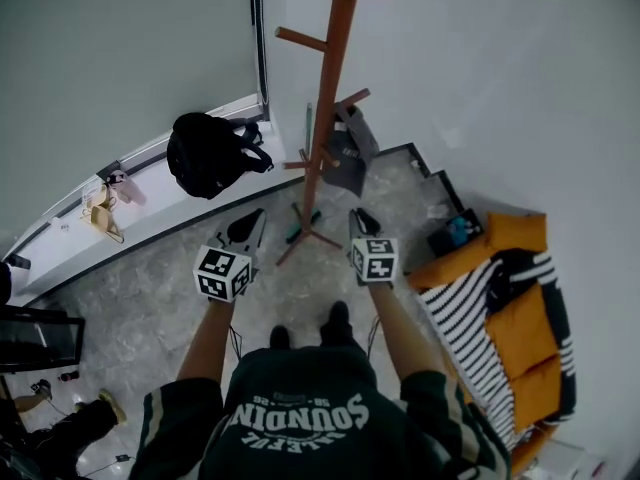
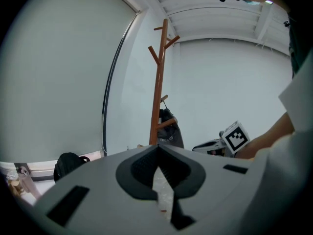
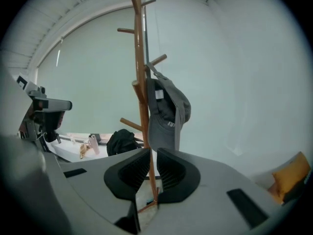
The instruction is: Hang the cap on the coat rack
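ledge (image 1: pixel 150 203) with backpack (image 1: pixel 208 153), cap (image 1: pixel 348 153) on coat rack (image 1: pixel 330 88)

Bright, even, soft light in all three views; I see only faint diffuse shadows on pale walls (image 1: pixel 480 68). Heavy fisheye: coat rack (image 3: pixel 142 106) bows, black vignette rings both gripper views. Close to lens, left claw (image 2: pixel 157 151) and right claw (image 3: pixel 150 155) look soft. Mild sheen on floor (image 1: pixel 150 298).
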### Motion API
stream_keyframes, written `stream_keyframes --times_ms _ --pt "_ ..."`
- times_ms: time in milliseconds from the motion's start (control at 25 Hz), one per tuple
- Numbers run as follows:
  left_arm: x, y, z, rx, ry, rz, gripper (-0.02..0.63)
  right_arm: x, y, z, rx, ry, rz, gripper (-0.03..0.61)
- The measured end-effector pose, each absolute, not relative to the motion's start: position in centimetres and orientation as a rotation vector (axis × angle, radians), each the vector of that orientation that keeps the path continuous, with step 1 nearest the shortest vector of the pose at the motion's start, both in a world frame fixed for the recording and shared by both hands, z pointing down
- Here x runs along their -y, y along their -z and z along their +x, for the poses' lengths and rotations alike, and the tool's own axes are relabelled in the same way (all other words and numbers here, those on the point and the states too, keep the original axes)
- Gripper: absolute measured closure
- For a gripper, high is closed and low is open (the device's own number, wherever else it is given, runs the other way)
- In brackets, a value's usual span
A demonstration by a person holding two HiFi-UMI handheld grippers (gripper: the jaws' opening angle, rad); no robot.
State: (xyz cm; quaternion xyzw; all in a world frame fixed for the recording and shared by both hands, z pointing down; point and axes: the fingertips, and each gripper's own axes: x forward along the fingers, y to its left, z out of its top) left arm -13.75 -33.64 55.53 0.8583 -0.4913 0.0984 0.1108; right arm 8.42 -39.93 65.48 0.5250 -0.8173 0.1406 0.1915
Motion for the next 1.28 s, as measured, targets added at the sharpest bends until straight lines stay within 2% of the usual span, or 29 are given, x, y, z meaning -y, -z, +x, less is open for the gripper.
stream_keyframes --times_ms 320,600,1280 --pt "32.0 -54.0 -13.9 1.369 -0.273 2.614 0.614 36.1 -56.6 5.6 2.432 -0.245 1.578 0.577" --pt "30.6 -53.0 -14.3 1.322 -0.260 2.677 0.615 32.5 -51.7 3.9 2.532 -0.180 1.657 0.578" --pt "27.6 -54.0 -14.2 1.291 -0.248 2.702 0.615 27.3 -52.6 3.0 2.555 -0.169 1.732 0.581"
